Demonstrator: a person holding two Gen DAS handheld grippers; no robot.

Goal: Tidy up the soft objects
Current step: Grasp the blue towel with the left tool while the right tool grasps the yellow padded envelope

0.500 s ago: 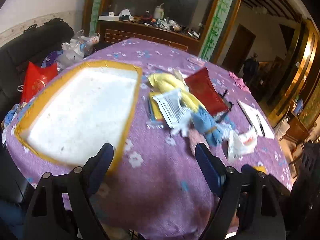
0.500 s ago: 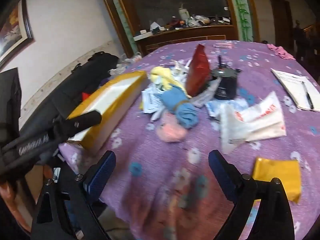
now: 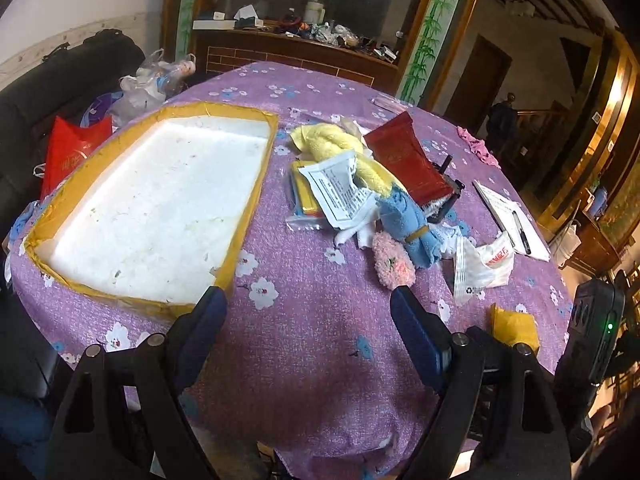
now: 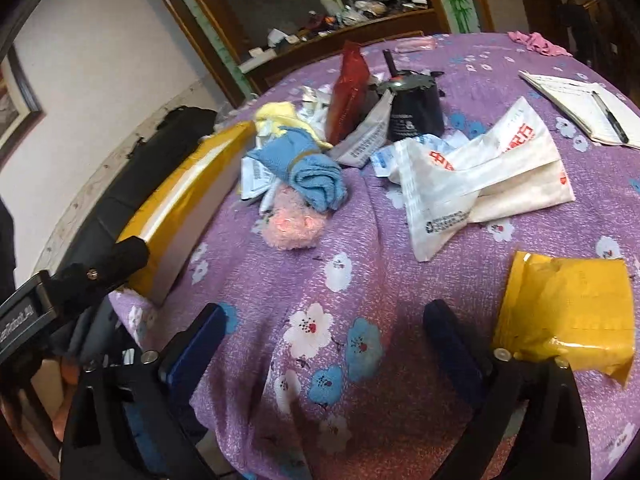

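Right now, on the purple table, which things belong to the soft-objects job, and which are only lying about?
For the job:
- pink fluffy piece
- blue towel
- yellow towel
- yellow-edged tray

Only lying about:
- red pouch
- printed leaflet
- white plastic bag
- notepad with pen
- black can
- yellow packet

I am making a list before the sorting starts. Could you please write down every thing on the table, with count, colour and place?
tray: 1, yellow rim, white inside, table's left
yellow towel: 1, behind the pile
blue towel: 1, rolled, pile's front
pink fluffy item: 1, nearest the grippers
red pouch: 1, behind the towels
black can: 1, beside the pouch
white bag: 1, right of pile
yellow packet: 1, near right
notepad: 1, white, far right
left gripper: open
right gripper: open
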